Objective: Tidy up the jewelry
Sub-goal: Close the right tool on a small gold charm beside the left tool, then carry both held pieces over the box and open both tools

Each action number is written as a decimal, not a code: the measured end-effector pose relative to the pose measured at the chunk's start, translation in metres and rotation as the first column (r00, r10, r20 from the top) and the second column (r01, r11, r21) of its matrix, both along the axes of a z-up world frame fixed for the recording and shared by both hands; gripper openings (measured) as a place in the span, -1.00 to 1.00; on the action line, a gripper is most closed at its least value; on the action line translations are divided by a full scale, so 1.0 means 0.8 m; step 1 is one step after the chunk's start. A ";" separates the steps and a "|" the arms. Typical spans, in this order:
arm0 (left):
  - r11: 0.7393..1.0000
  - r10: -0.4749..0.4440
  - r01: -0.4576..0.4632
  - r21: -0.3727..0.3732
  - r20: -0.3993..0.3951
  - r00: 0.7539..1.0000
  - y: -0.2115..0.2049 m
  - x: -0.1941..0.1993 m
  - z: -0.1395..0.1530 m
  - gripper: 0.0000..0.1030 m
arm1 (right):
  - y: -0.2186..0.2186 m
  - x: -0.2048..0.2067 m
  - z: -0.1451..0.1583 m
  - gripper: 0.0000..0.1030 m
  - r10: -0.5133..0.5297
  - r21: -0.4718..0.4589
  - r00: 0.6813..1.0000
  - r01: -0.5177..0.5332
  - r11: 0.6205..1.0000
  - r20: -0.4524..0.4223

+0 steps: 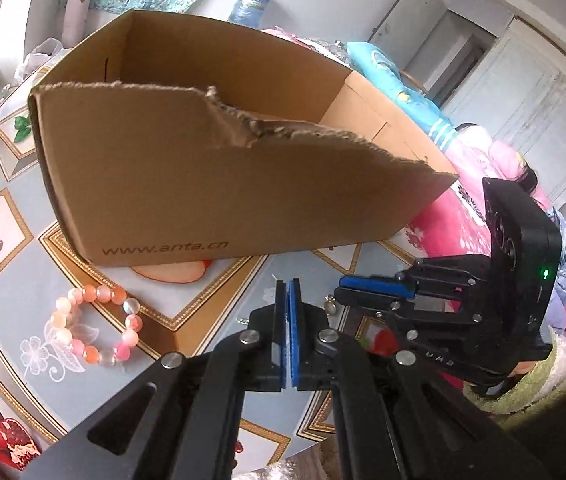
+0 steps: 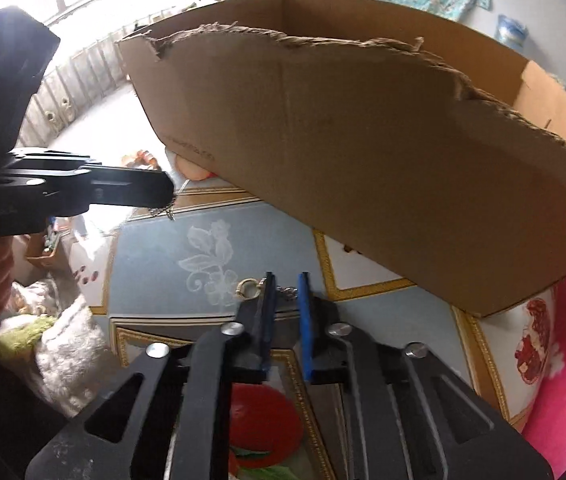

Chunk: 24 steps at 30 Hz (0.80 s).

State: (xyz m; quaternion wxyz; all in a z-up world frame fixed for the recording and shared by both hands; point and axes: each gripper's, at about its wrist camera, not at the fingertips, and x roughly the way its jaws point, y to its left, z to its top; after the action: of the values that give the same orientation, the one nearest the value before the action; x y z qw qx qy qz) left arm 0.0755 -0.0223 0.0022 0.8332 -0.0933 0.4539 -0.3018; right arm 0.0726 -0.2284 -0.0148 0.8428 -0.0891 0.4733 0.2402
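- Lying on the patterned tablecloth, a thin metal chain runs across the tips of the right gripper, with its ring clasp just outside one finger.
- In its own view the right gripper's blue pads stand a narrow gap apart, with the chain between them and not visibly pinched.
- The left gripper has its pads pressed together. In the right wrist view a short bit of chain shows just under its tip, but I cannot tell whether it is gripped.
- A bracelet of pink, orange and clear beads lies flat on the cloth, near the left gripper and in front of the box.
- A cardboard box with a torn near wall stands open on the table behind both grippers, and its floor is hidden.
- The two gripper tips are close together, the right one coming in from the side.
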 end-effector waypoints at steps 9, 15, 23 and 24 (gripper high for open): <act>0.999 0.008 -0.008 -0.033 -0.002 1.000 0.015 -0.001 -0.002 -0.99 | -0.040 0.012 0.023 -1.00 -0.103 0.185 0.992 0.113 0.976 -0.068; 0.999 0.013 -0.012 -0.047 0.016 1.000 0.022 -0.010 0.002 -0.99 | -0.070 0.002 0.061 -1.00 -0.132 0.265 0.990 0.140 0.954 -0.049; 0.997 -0.027 0.040 -0.073 0.159 0.987 0.031 -0.034 0.073 -0.99 | -0.057 -0.012 0.141 -1.00 -0.108 0.316 0.990 0.073 0.946 0.096; 0.995 -0.032 0.048 -0.085 0.180 0.983 0.033 -0.035 0.085 -0.99 | -0.056 -0.010 0.152 -1.00 -0.102 0.323 0.988 0.058 0.945 0.120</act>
State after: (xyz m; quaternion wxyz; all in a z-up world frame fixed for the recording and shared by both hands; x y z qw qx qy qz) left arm 0.0471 0.0042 0.0703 0.8592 -0.0939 0.3653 -0.3457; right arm 0.0647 -0.2730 0.1070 0.8853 0.0515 0.3734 0.2724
